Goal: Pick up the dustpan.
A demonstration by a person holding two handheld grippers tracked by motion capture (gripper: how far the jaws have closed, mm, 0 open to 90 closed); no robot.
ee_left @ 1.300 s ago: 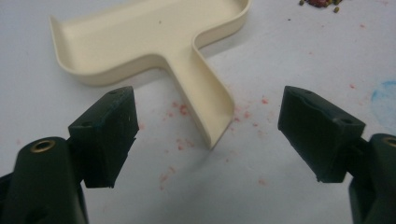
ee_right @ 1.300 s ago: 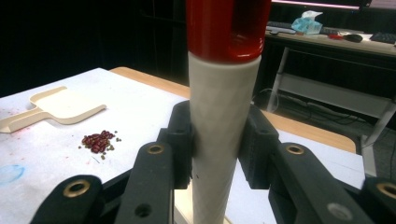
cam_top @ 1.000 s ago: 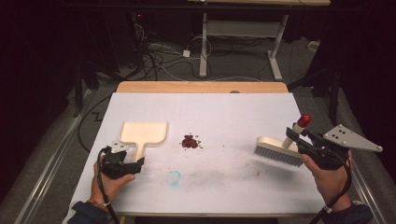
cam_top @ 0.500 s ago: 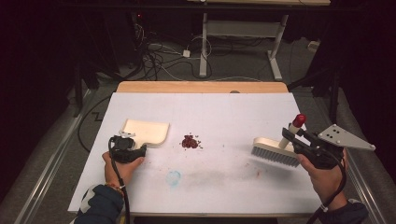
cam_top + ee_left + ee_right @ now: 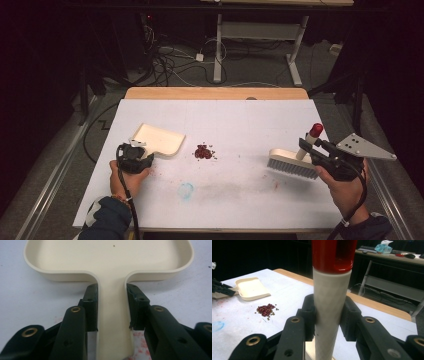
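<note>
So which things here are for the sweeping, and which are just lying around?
For the job:
- dustpan, handle clamped in the left gripper, whose jaws have just been closing
- brush, handle clamped in the right gripper
- beans, the small red pile between them

Just lying about:
- blue smudge on the table
- cables on the floor behind

Bare table (image 5: pixel 240 120) between dustpan (image 5: pixel 159 139) and brush (image 5: pixel 292 164); bean pile (image 5: pixel 203 151) (small) midway.
</note>
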